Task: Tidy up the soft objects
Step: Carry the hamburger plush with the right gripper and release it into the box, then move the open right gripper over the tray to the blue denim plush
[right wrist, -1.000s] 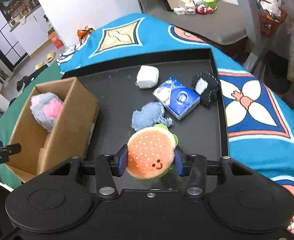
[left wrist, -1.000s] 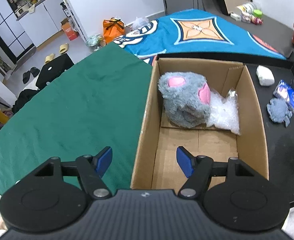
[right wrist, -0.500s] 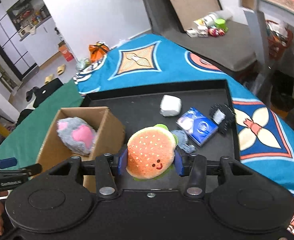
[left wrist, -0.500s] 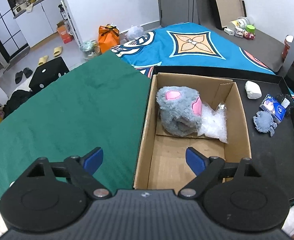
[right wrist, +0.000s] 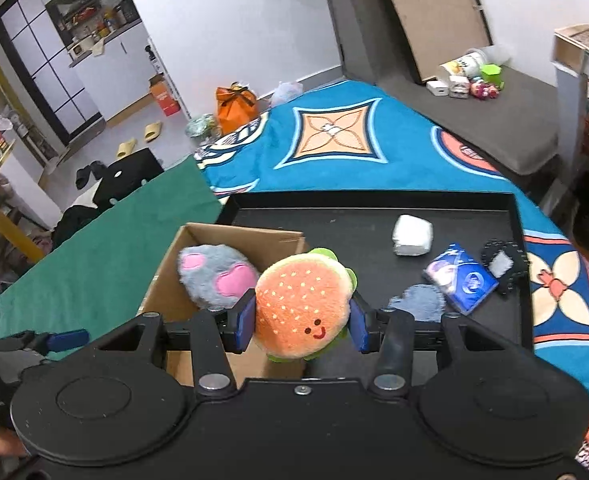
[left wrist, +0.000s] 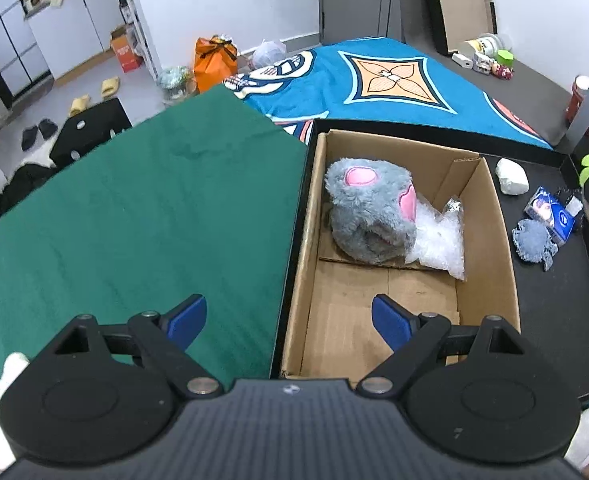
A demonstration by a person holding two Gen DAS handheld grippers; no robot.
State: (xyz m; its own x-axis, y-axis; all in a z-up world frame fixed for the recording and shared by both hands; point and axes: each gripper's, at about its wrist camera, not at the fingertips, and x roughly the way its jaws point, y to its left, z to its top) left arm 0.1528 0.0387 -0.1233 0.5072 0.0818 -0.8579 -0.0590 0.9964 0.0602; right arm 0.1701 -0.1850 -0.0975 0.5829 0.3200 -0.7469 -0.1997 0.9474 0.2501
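Between the blue pads of the right gripper (right wrist: 301,322): one burger plush (right wrist: 303,306), orange bun with a smiling face and green trim, pinched on both sides and held off the surface, above the near right corner of the cardboard box (right wrist: 174,300). Gripper tilted downward.

Cardboard box: open-topped, standing in the left end of the black tray (right wrist: 374,200). Contents at its far end: grey plush (left wrist: 370,216) with pink patches, and a clear plastic bag (left wrist: 440,242) touching that plush on the right. Near half of the box floor is bare.

Left gripper (left wrist: 289,322): tongs spread wide, having just been opening, nothing between them. It points steeply down over the box's near left corner, one pad above the green cloth (left wrist: 134,220), the other above the box floor.

Loose on the tray, right of the box: white soft block (right wrist: 412,235) toward the far edge; blue tissue pack (right wrist: 460,278); blue-grey fluffy piece (right wrist: 418,303) just beside the pack; black item with a white patch (right wrist: 502,264) near the tray's right edge.

Right wrist view only: the burger's face, and the left gripper's pad at the lower left. Left wrist view only: the box interior and bag; the burger appears merely as a sliver at the right border.
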